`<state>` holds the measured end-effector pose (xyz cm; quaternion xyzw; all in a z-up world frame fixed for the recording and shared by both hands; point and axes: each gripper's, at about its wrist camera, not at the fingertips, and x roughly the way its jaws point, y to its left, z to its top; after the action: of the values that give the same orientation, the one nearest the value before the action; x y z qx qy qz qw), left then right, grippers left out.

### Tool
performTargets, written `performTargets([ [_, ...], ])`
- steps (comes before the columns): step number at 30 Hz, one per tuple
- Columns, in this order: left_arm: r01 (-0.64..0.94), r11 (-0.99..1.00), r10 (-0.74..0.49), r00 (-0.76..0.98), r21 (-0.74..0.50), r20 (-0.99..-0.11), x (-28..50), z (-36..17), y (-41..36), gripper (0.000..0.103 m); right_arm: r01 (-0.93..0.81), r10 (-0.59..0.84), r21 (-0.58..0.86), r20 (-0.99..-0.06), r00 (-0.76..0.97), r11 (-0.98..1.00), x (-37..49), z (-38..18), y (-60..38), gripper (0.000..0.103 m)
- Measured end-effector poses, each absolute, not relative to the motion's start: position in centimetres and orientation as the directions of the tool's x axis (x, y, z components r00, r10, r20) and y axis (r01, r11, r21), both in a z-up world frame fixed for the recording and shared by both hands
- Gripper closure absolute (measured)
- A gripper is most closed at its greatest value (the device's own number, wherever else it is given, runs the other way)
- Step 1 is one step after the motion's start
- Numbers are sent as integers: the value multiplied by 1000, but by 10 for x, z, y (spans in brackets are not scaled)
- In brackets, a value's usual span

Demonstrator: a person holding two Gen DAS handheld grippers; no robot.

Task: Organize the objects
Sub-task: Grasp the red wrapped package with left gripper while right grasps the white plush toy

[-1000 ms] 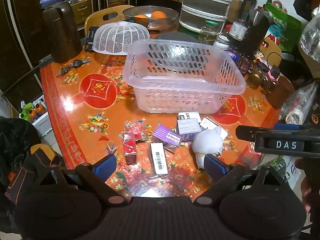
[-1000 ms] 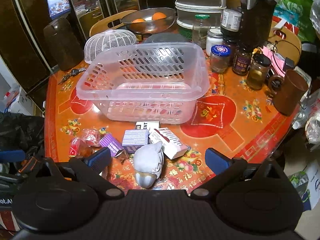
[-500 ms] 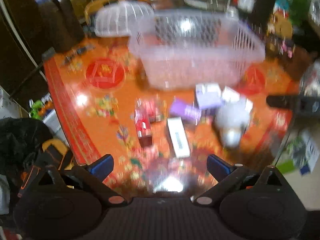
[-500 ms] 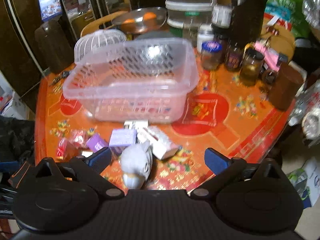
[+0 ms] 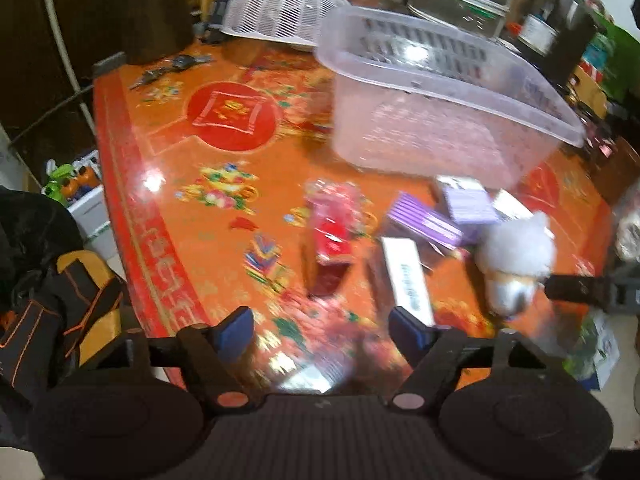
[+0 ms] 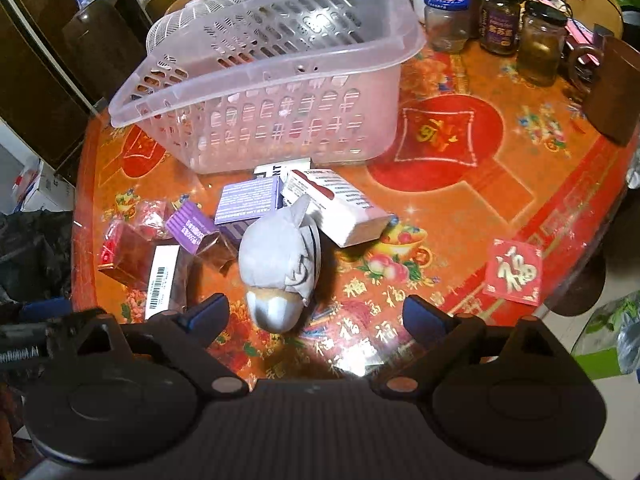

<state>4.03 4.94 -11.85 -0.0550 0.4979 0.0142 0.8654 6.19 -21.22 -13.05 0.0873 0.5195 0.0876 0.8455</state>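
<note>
Grey plush toy (image 6: 280,264) lies on the counter (image 6: 460,216) before the empty basket (image 6: 272,92), long axis pointing into the right gripper (image 6: 316,316), whose empty fingers are closing; left gripper (image 5: 320,330), also narrowing, faces red box (image 5: 332,248)

Back of the table (image 6: 520,184), orange and red with gold patterns: a white mesh food cover (image 5: 280,12) sits dome-up behind everything, keys (image 5: 176,65) lying just left of it near the edge. Over on the right, a cluster of glass jars: a blue-lidded jar (image 6: 445,20), a dark-labelled jar (image 6: 500,24), a jar of amber liquid (image 6: 540,48). A brown cup (image 6: 616,92) stands near the right rim. Closer in, a small red card with a gold character (image 6: 514,272) lies flat at the table's edge.
</note>
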Motion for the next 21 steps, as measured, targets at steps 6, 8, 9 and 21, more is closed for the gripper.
performTargets([
  [6, -74, 992, -48, 554, -106, -831, 60, -134, 51, 36, -44, 270, 279, -861, 432, 959, 72, -151, -215, 12],
  [8, -39, 994, -62, 576, -103, -815, 63, -138, 46, 36, -49, 279, 288, -851, 444, 957, 74, -154, -215, 13],
  [9, -31, 995, -61, 580, -97, -812, 64, -140, 45, 36, -53, 278, 286, -849, 450, 957, 75, -155, -214, 13],
  [21, -5, 1000, -14, 587, -21, -809, 86, -157, 32, 75, -187, 346, 293, -835, 427, 938, 88, -161, -182, 44],
])
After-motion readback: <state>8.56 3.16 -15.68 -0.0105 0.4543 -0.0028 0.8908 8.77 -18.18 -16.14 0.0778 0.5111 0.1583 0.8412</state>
